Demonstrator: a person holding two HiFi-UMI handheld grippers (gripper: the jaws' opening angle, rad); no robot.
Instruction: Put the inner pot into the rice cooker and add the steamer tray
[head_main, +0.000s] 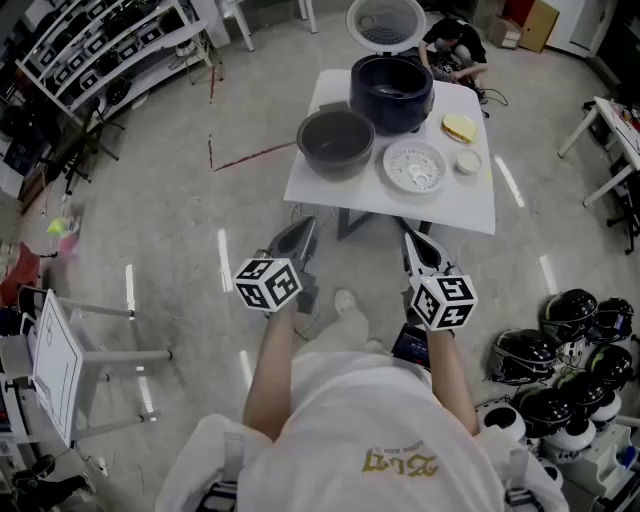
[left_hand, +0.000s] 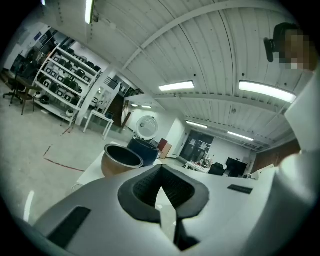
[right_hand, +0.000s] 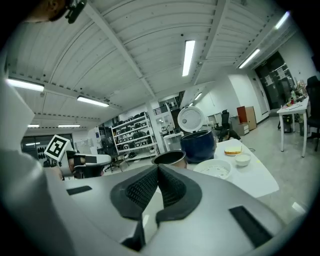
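A dark blue rice cooker (head_main: 391, 93) with its white lid up stands at the back of a white table (head_main: 330, 187). The bronze inner pot (head_main: 336, 142) sits in front of it on the left. To the right lies the white perforated steamer tray (head_main: 414, 166). Both grippers hang short of the table, well back from these things. My left gripper (head_main: 300, 235) is shut and holds nothing; from its own view the pot (left_hand: 121, 160) and cooker (left_hand: 145, 149) lie ahead. My right gripper (head_main: 418, 243) is shut and bare too, facing the pot (right_hand: 170, 158), cooker (right_hand: 198, 144) and tray (right_hand: 214, 169).
A yellow sponge (head_main: 459, 128) and a small white bowl (head_main: 467, 161) lie on the table's right side. Several black cookers (head_main: 560, 345) stand on the floor at the right. Shelving (head_main: 95, 55) fills the far left. A person (head_main: 452, 45) crouches behind the table.
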